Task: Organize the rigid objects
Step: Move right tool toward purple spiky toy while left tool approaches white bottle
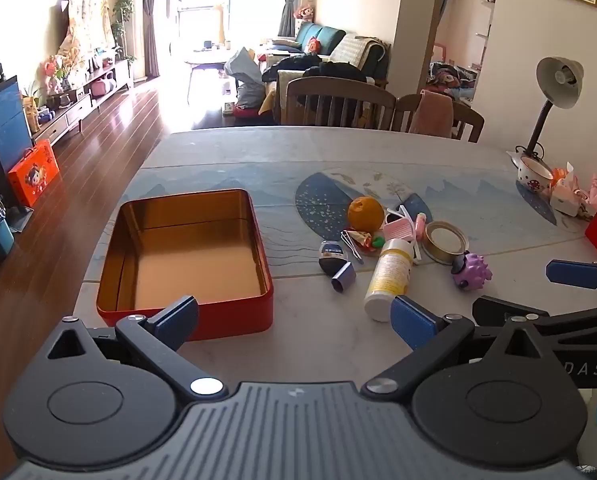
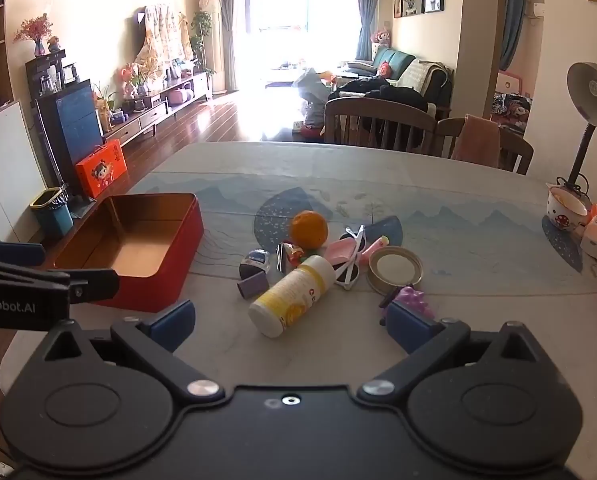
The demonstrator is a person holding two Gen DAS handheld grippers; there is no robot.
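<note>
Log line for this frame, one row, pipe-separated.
phase: pre-grasp | left gripper: open, empty | right gripper: open, empty | red tin: empty | white bottle: lying nearest right gripper

Home living-dining room: sofa (image 1: pixel 322 38), dining table (image 1: pixel 258 148), TV cabinet (image 2: pixel 158 110).

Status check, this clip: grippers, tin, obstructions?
Left gripper and right gripper open, holding nothing. Red tin empty. White bottle lying down among clutter beside it. Path unobstructed.

Desk lamp (image 1: pixel 554 96), mushroom-print mug (image 1: pixel 532 174), wooden chairs (image 1: pixel 338 100), orange gift box (image 1: pixel 34 172) on floor
</note>
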